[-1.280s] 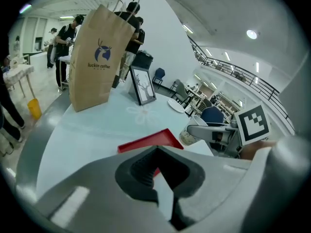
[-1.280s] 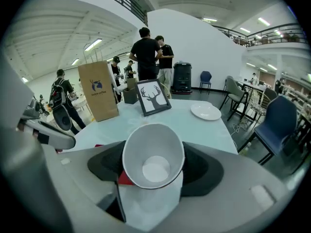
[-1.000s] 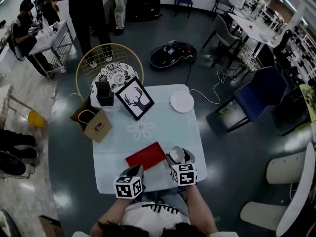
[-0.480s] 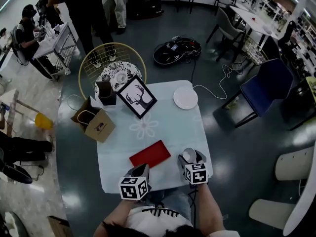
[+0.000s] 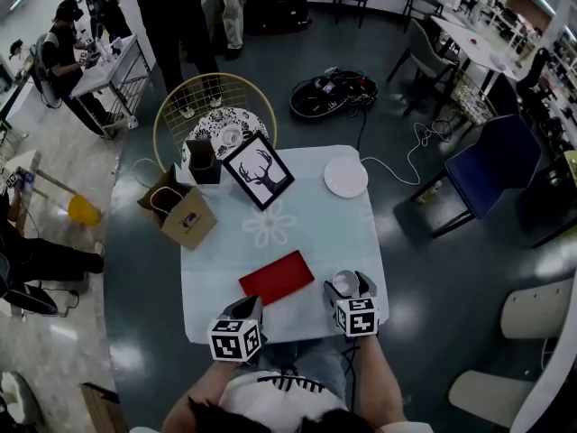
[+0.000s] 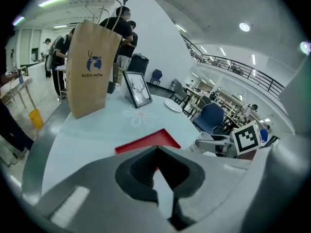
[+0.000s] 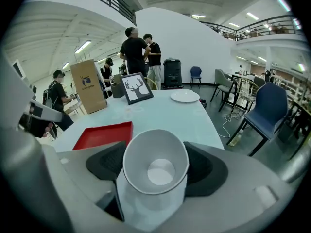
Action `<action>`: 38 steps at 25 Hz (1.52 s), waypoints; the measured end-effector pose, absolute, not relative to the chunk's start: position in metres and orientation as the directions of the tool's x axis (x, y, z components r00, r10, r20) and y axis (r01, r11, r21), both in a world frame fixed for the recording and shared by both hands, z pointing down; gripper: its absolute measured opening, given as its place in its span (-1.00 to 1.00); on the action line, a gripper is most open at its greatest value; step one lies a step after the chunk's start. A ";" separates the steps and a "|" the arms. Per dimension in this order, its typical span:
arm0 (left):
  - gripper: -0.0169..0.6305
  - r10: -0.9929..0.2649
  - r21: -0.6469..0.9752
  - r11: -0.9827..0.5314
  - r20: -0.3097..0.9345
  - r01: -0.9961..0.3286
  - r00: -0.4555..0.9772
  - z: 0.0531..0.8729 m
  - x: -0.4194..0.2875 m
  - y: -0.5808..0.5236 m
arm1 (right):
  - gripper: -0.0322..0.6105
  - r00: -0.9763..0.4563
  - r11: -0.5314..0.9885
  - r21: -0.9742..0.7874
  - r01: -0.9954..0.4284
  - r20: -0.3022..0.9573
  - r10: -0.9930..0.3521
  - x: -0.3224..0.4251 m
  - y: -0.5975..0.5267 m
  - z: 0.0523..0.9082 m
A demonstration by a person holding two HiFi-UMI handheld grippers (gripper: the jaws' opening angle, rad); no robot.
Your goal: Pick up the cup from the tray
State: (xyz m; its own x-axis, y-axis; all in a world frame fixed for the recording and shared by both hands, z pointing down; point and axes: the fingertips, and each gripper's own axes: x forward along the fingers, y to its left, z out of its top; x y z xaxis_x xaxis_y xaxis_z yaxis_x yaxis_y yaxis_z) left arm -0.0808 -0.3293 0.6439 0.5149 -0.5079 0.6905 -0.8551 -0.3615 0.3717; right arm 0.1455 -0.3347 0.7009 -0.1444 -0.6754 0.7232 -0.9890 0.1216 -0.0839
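The head view is dim, with pale glare on the dark glossy floor (image 5: 433, 269); white ceiling strip lights (image 6: 51, 1) brighten both fisheye-bent, black-cornered gripper views; the white round cup (image 7: 155, 171) looks slightly soft

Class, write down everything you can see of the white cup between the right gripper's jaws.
The cup is plain white, smooth, maybe paper or plastic, tapering from a wide round rim to a smaller flat base. Empty, roughly upright, mouth up. The right gripper's dark pads flank both sides; its jaws have just been opening, so whether they grip it is unclear. It is over the pale table, right of the red tray, not on it.
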 end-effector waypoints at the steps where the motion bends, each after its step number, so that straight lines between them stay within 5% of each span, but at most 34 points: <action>1: -0.95 -0.509 0.370 -0.360 0.692 -0.857 0.512 0.644 -0.081 -0.328 | 0.28 -0.151 0.124 -0.090 -0.988 0.719 -0.678 0.145 -0.335 0.698; 12: -0.95 -0.536 0.389 -0.380 0.647 -0.839 0.543 0.626 -0.070 -0.331 | 0.43 -0.124 0.001 -0.208 -0.978 0.580 -0.805 0.166 -0.341 0.630; 24: -0.95 -0.554 0.407 -0.407 0.602 -0.818 0.575 0.616 -0.055 -0.337 | -0.80 -0.021 -0.042 -0.093 -0.995 0.590 -0.807 0.161 -0.328 0.610; 38: -0.95 -0.571 0.328 -0.460 0.603 -0.825 0.557 0.612 -0.053 -0.331 | -0.83 0.004 -0.066 -0.069 -0.995 0.662 -0.749 0.159 -0.306 0.630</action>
